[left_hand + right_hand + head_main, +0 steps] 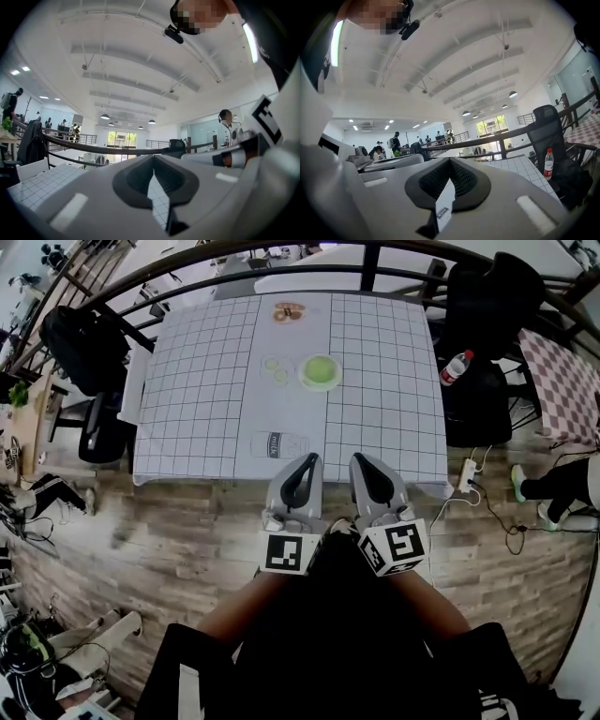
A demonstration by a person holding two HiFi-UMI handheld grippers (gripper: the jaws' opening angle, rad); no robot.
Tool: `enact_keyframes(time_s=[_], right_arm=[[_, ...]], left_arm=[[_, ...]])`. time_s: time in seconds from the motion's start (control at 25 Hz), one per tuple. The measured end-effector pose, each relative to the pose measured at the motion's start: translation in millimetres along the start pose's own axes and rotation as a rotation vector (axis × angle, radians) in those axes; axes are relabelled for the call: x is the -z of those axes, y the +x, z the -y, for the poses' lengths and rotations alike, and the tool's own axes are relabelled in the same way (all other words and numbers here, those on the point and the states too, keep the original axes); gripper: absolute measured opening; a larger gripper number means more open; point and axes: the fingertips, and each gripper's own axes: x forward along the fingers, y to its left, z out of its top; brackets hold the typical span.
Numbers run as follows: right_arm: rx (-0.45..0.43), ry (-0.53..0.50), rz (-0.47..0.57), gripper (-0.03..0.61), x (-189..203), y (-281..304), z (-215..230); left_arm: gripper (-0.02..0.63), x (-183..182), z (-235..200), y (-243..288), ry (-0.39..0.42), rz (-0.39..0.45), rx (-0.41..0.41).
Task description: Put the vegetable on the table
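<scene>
White grid-pattern cloth covers the table (206,399), w/ a round green thing (320,371) sitting near the middle. Prob the veg or its dish, can't tell which tbh. Two pale slices (276,365) lie just left of it, a brownish bit (288,311) is at the far edge, and a white milk-label bottle (279,444) lies by the near edge. At that near edge, the left grey gripper (305,463) and right grey gripper (364,463) are side by side, jaws pressed together, nothing in either. Off to the right, a clear plastic bottle (457,367) w/ red cap rests on a dark chair (478,409).
</scene>
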Motion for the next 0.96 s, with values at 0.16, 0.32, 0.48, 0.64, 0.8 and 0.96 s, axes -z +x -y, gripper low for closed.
enact_keyframes(time_s=[0.16,0.32,0.48,0.64,0.8,0.96], right_arm=[[0.014,-0.024,0.0,-0.002,2,-8,1],[0.023,-0.034,-0.015,-0.002,7,-13,6],[0.035,-0.044,-0.028,-0.002,13,-18,7],[0.037,-0.043,-0.029,-0.002,14,-21,9],[0.03,-0.033,-0.036,-0.002,14,-19,12],[0.018,-0.029,-0.039,-0.003,14,-3,19]], left_arm=[[0.009,3,4,-5,-0.005,-0.003,-0.006],[0.009,6,9,-3,-0.007,-0.002,-0.005],[0.009,7,13,-6,-0.013,0.001,0.001],[0.009,8,19,-6,-0.012,0.0,0.004],[0.009,5,20,-4,-0.015,0.0,0.002],[0.009,8,14,10,-0.009,-0.003,0.007]])
